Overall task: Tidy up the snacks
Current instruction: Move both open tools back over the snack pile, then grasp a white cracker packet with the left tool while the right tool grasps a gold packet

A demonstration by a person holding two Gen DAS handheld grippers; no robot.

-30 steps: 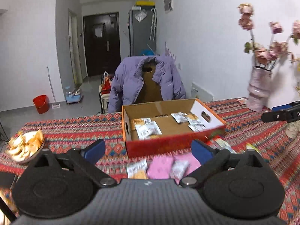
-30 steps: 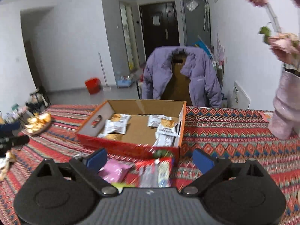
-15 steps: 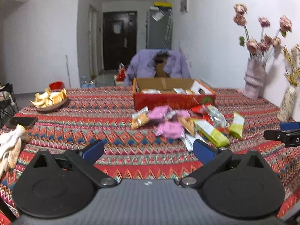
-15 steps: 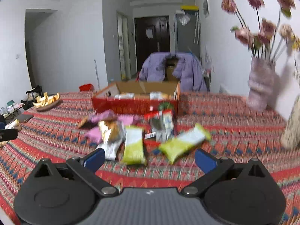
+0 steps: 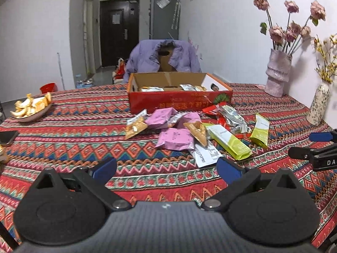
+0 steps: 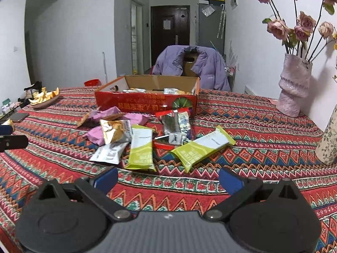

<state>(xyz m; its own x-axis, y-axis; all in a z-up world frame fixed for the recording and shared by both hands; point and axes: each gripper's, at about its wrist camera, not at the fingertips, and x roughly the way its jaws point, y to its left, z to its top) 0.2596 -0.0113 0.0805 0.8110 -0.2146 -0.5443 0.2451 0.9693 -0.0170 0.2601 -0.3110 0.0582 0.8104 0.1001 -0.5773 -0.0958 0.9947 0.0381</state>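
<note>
**Both grippers pulled back, snack pile still waiting in front of the box**

The left gripper hangs low over the table with its jaws spread wide and nothing between them. The right gripper is released in the same way, empty, its blue pads well apart. Both point straight at the loose snacks, which probably serves to take in the whole pile before choosing a packet.

Ahead of the left gripper, slightly to its right, lies a pink packet, with a white packet nearest its right finger. Ahead of the right gripper lie two green bars, one near its left finger and one angled off toward its right. A silver packet sits further out, just in front of the red cardboard box. The box stands beyond the pile with its open top up, a few packets already inside, so it looks like the collecting place. Most snacks remain outside it, so the task seems early.

Compared with a second ago, both grippers have drawn far back from the box: then its interior filled the view and only a few packets showed at the fingertips. Half a second ago the retreat was nearly complete. The jaws were open throughout.
</note>
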